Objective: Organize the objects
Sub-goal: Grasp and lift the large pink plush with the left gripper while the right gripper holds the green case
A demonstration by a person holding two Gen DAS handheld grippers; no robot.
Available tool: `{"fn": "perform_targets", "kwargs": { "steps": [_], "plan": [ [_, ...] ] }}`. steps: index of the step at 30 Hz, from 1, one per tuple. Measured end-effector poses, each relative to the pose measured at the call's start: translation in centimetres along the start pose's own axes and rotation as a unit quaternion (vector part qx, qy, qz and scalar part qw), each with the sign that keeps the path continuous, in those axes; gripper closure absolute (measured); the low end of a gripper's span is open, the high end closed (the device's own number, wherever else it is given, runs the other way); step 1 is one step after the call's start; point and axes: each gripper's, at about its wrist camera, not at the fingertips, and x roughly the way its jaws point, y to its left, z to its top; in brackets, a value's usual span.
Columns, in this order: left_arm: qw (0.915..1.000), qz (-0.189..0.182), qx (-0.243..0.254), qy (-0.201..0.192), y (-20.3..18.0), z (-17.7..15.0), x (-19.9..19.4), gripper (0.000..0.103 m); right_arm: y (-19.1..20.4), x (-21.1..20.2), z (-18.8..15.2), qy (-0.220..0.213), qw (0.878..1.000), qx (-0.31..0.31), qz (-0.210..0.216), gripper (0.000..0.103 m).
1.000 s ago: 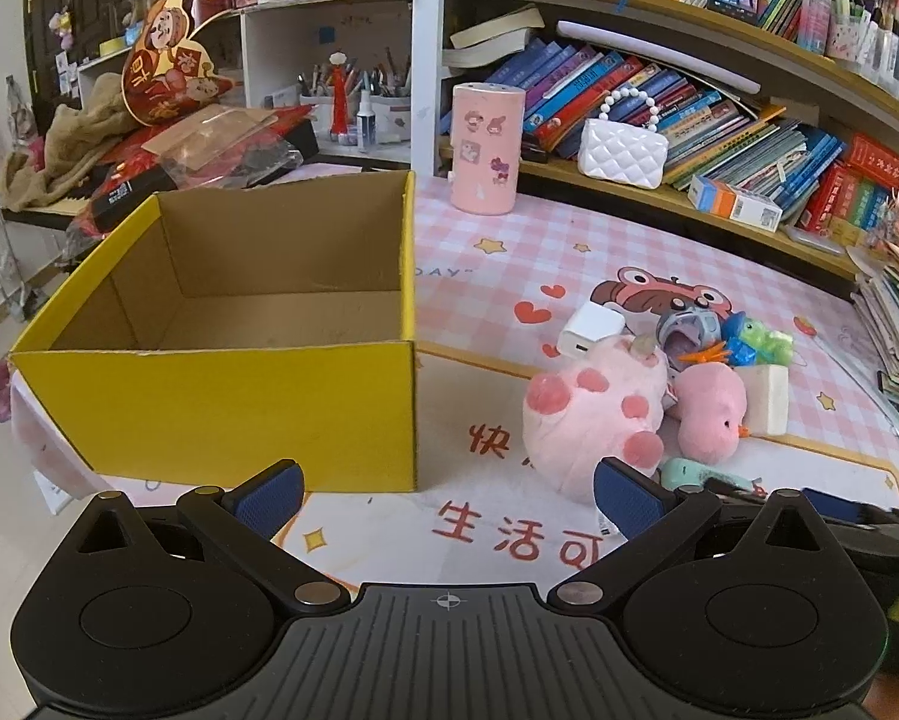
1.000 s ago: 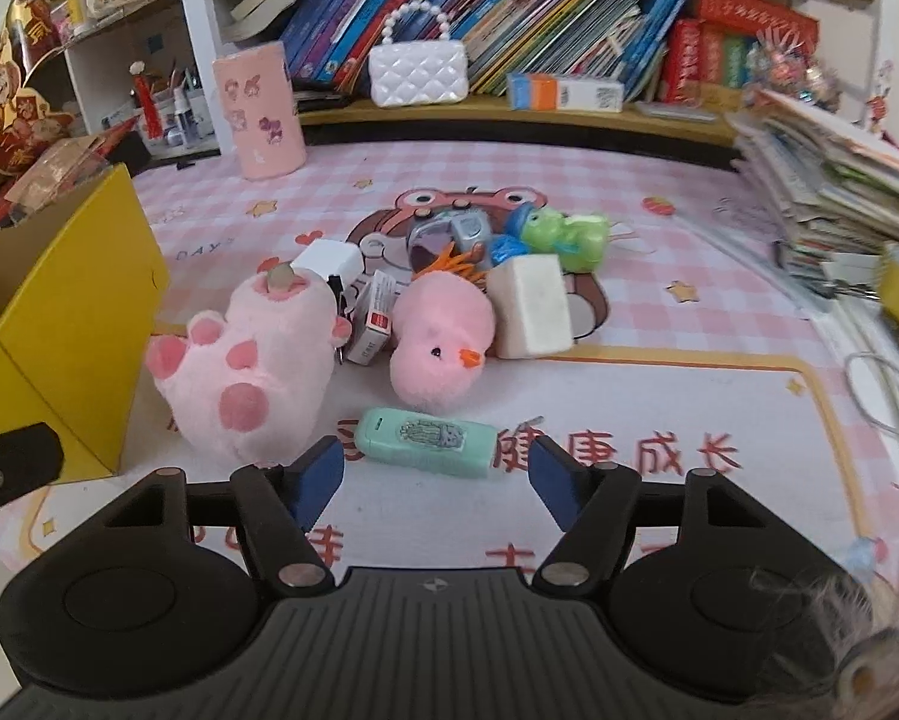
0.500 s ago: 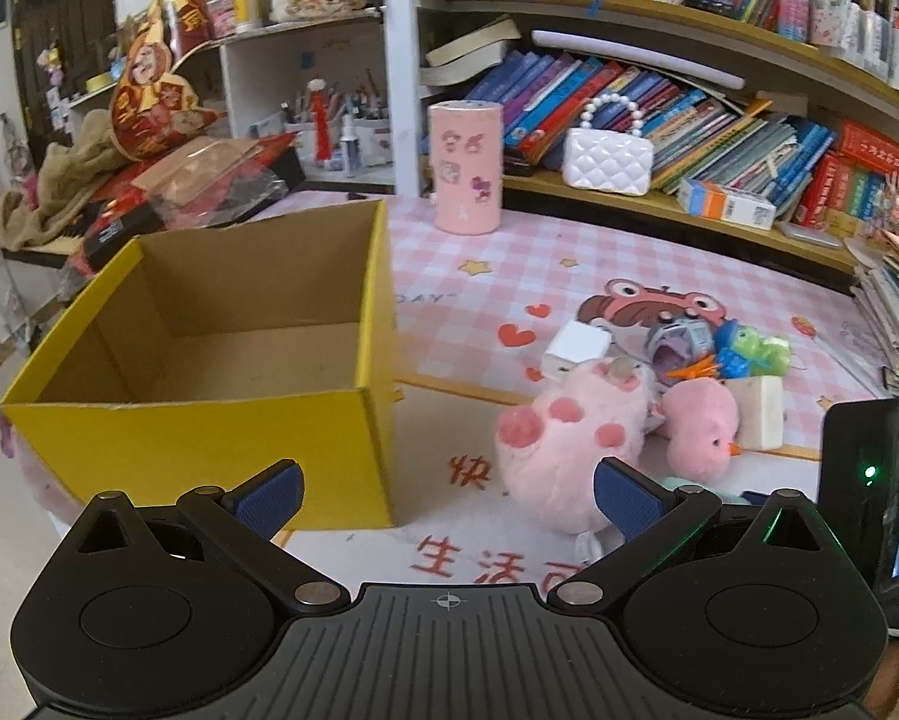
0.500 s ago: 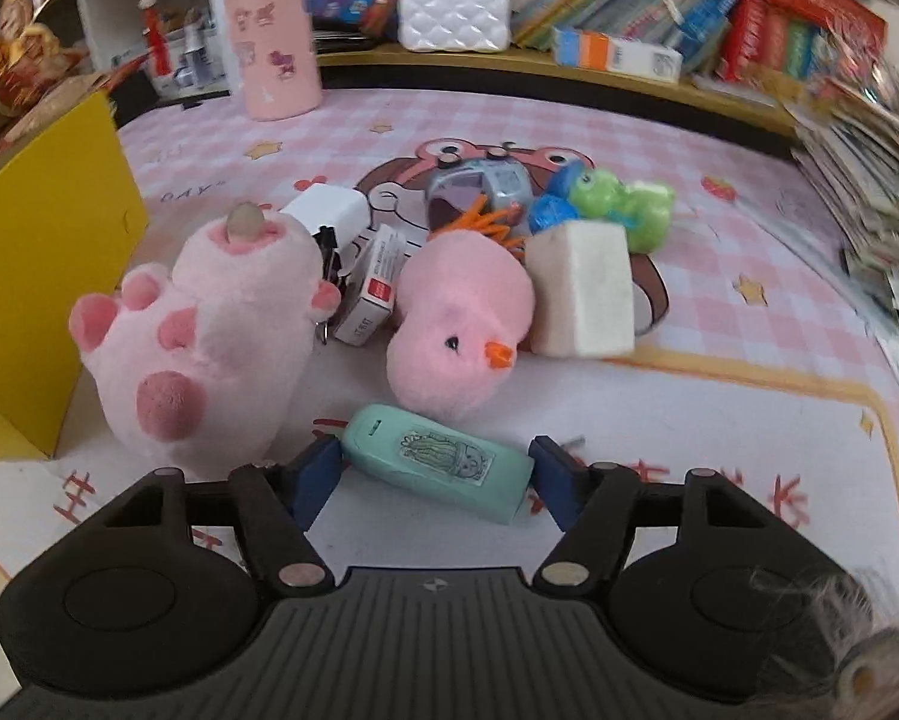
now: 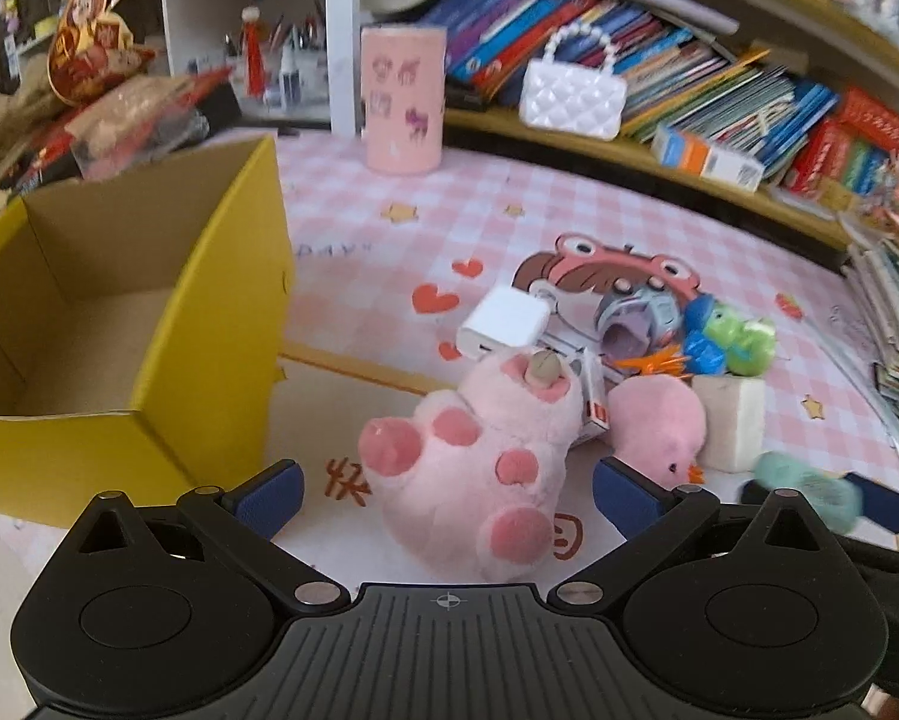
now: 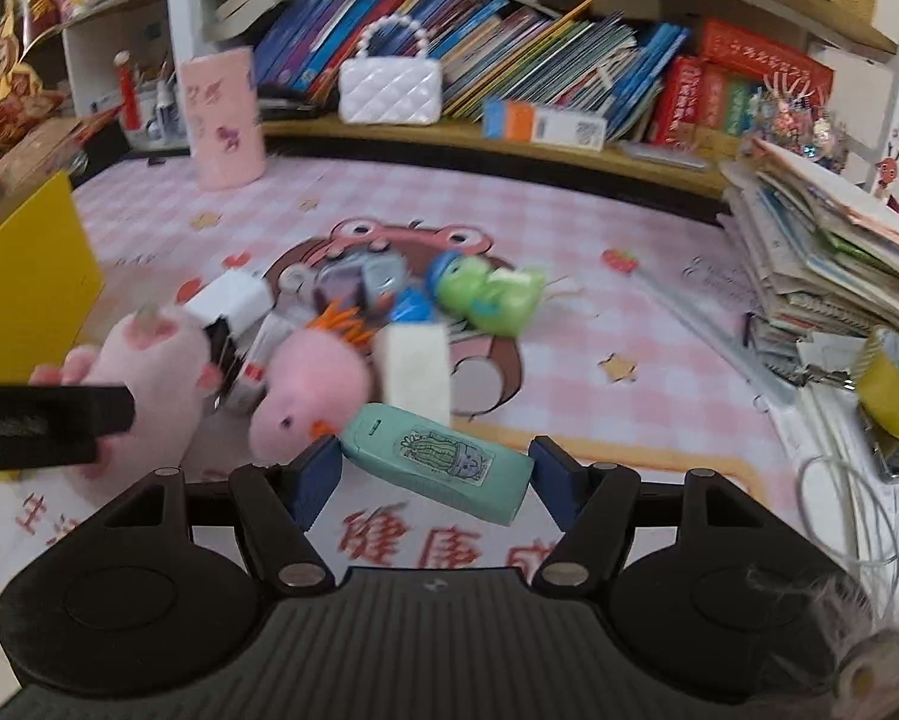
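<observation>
An open yellow cardboard box (image 5: 149,360) stands at the left on the pink checked mat. A pink paw plush (image 5: 479,456) lies between the fingers of my left gripper (image 5: 446,495), which is open with both pads clear of it. Beside it lies a pink duck plush (image 5: 653,426). In the right wrist view a mint green case (image 6: 443,459) lies slantwise between the blue pads of my right gripper (image 6: 434,468). That gripper is open: the case's ends sit close to the pads without being squeezed. The left gripper's black body (image 6: 47,426) shows at the left, over the paw plush (image 6: 149,372).
Behind the plushes lie a white charger (image 5: 503,321), a grey-purple toy (image 5: 635,318), a green toy (image 5: 743,342) and a white block (image 5: 728,420). A pink canister (image 5: 402,102) and white purse (image 5: 572,96) stand by the bookshelf. A paper stack (image 6: 827,264) fills the right edge.
My left gripper swung right from the box to the paw plush, now between its fingers. My right gripper moved forward until the mint case came between its pads. Neither jaw width changed.
</observation>
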Motion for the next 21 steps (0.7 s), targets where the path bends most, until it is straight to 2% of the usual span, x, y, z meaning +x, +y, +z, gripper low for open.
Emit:
{"fn": "perform_targets", "kwargs": {
  "steps": [5,8,10,11,12,14,17,21],
  "plan": [
    [0.9996,0.022,0.002,0.019,-0.4,0.1,2.5,0.003,-1.1,0.1,0.5,0.003,1.000,0.012,0.007,0.036],
    [0.9992,0.022,0.002,0.034,-0.4,0.0,4.1,0.005,-1.5,0.1,0.7,0.005,1.000,0.016,0.007,0.036],
    [0.9990,0.019,0.008,0.040,-0.7,-0.1,4.7,0.010,-1.4,0.2,0.8,0.005,1.000,0.017,0.004,0.036],
    [0.9987,0.019,0.013,0.045,-0.8,-0.1,5.1,0.016,-1.4,0.2,0.8,0.006,1.000,0.018,0.003,0.036],
    [0.9983,0.014,0.014,0.054,-0.9,-0.3,5.5,0.028,-1.5,0.1,0.9,0.007,1.000,0.019,0.002,0.036],
    [0.9979,0.008,0.000,0.064,-0.6,-0.4,5.7,0.032,-1.4,0.0,1.0,0.008,1.000,0.021,0.002,0.036],
    [0.9985,-0.007,-0.010,0.054,-0.3,-0.1,4.4,0.034,-1.1,-0.6,1.1,0.003,1.000,0.021,-0.003,0.036],
    [0.9994,-0.032,0.000,0.015,0.2,0.4,1.4,0.034,-0.2,-1.6,0.8,0.001,1.000,0.024,-0.008,0.036]
  ]
}}
